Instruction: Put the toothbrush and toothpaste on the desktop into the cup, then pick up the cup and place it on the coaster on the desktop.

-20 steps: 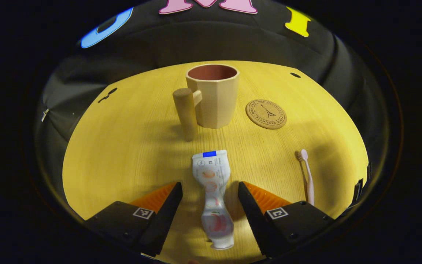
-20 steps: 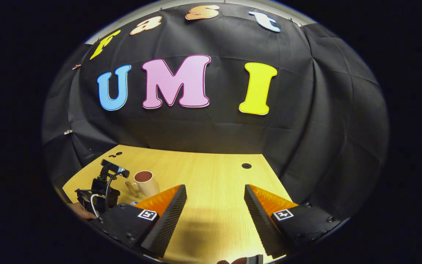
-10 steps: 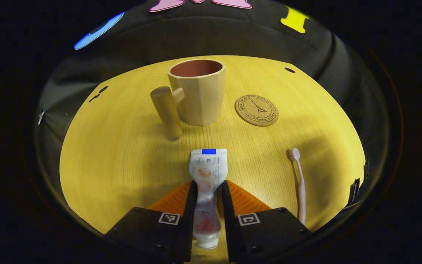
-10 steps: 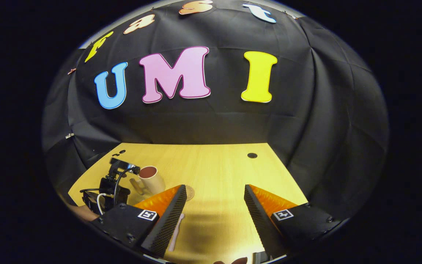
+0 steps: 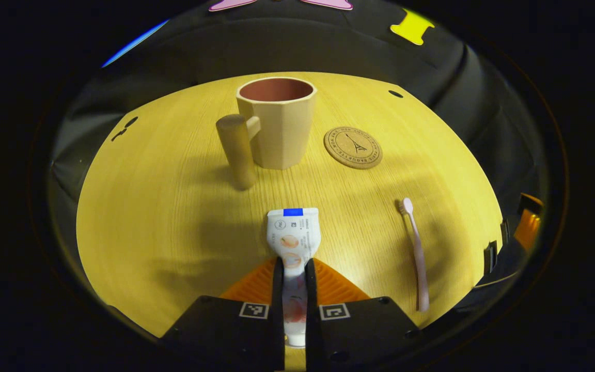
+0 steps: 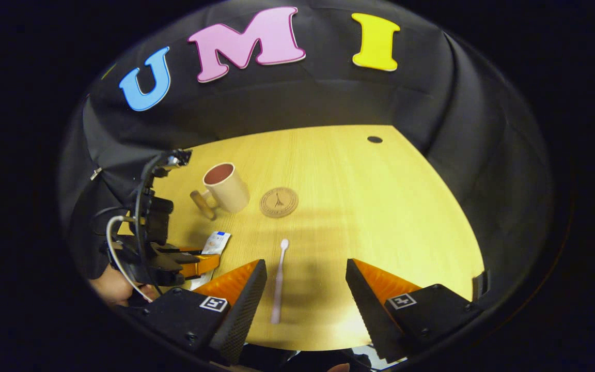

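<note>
In the left gripper view, the left gripper (image 5: 293, 289) pinches the toothpaste (image 5: 294, 243) at bottom centre, its long axis pointing up-frame toward the cup (image 5: 276, 124), while the right gripper (image 6: 305, 289) hangs spread over the toothbrush (image 6: 279, 281) on the counter (image 6: 380, 217).

My left claw (image 5: 293, 289), wide open around the toothpaste (image 5: 293, 243) a second ago, has now closed on the tube's lower half, both fingers pressing it; my right claw (image 6: 305, 294) has tipped down from the wall toward the desk (image 6: 380, 206), so the toothbrush (image 6: 278, 281) now lies between its spread fingers, with the cup (image 6: 225, 187) and coaster (image 6: 279, 202) come into sight at about eleven o'clock.
</note>
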`<action>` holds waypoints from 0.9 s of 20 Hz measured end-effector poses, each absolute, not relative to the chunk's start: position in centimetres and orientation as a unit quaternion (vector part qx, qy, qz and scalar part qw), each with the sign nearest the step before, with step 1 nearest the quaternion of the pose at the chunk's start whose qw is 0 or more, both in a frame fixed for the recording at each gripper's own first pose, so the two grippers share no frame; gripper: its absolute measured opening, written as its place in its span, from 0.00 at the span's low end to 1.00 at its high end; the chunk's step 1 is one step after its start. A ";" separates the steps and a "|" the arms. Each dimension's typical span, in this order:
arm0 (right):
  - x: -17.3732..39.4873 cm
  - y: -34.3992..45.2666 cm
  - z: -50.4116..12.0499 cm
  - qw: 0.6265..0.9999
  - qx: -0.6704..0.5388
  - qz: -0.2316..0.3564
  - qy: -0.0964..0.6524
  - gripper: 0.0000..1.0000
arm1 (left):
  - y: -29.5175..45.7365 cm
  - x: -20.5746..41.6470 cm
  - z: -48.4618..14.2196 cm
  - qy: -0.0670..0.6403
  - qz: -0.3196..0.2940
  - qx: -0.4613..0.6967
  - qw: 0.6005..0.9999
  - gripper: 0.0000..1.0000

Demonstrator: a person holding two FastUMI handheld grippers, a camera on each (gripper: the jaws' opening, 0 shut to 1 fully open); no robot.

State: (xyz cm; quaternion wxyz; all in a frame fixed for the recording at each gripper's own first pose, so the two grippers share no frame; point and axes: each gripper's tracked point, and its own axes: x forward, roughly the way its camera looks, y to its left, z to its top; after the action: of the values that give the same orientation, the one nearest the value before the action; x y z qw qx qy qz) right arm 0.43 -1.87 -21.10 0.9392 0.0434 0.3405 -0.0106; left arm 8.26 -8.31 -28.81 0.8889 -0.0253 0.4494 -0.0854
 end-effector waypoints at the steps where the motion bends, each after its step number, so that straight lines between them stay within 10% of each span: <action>1: 0.6 -1.4 -22.2 0.936 0.042 -0.012 0.350 0.95 | -8.1 7.7 -28.3 0.445 -0.092 -0.028 0.890 0.21; 18: 4.6 1.4 -32.4 0.889 -0.014 -0.016 0.457 0.63 | 1.9 0.2 -23.4 0.396 -0.055 -0.054 0.915 0.21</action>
State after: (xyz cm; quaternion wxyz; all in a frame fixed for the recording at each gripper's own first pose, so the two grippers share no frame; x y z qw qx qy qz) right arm 4.63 1.38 -32.42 0.8891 -0.0139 0.4572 -0.0164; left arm 0.22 1.85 -23.44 0.9152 -0.0542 0.3955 -0.0551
